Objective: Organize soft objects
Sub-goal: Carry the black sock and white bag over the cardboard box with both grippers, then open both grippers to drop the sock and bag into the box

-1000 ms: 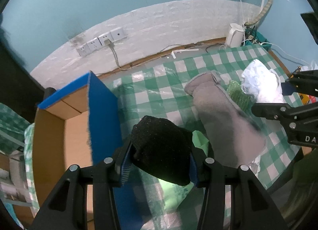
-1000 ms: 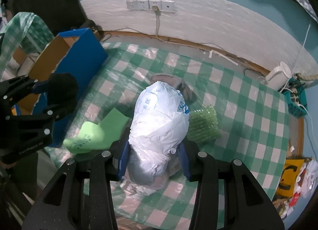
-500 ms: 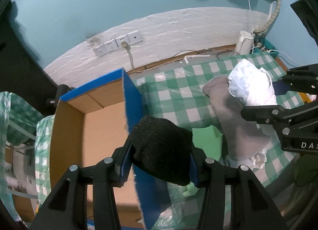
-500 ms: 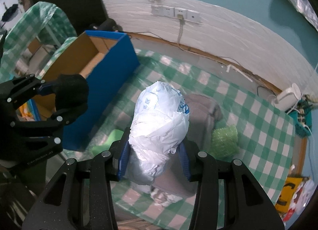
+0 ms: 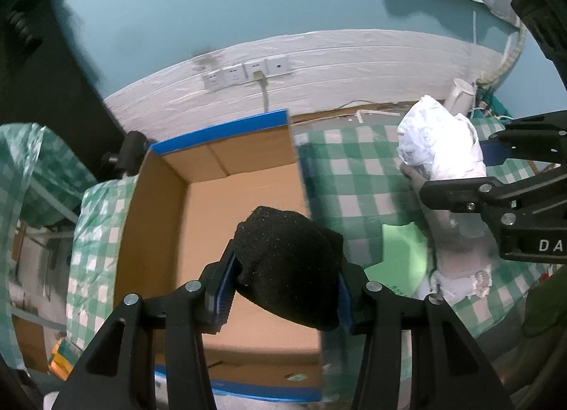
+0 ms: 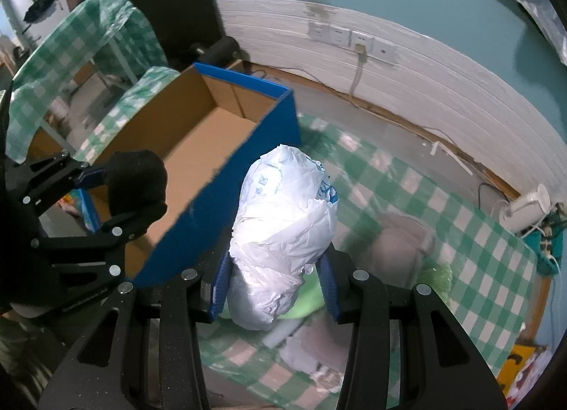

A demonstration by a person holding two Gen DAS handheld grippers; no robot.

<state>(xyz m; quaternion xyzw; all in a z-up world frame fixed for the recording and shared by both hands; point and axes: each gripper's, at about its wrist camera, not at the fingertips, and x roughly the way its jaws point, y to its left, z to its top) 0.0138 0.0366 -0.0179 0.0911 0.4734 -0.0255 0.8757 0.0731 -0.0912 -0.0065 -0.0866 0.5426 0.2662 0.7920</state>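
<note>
Black sock (image 5: 288, 268) hangs over the open cardboard box (image 5: 244, 197), inside its blue right wall, pinched by the left hand-held gripper (image 5: 285, 291). The right hand-held gripper (image 6: 273, 279), over the checked tabletop (image 6: 471, 232) beside that wall, clamps a white plastic bag (image 6: 283, 225).

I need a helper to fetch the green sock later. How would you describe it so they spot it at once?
Start at the checked tablecloth, to the right of the blue-sided cardboard box. There, beside the grey cloth, lies the green sock, flat on the table. It is smooth and bright light green, unlike the knobbly green bubble wrap farther right.
</note>
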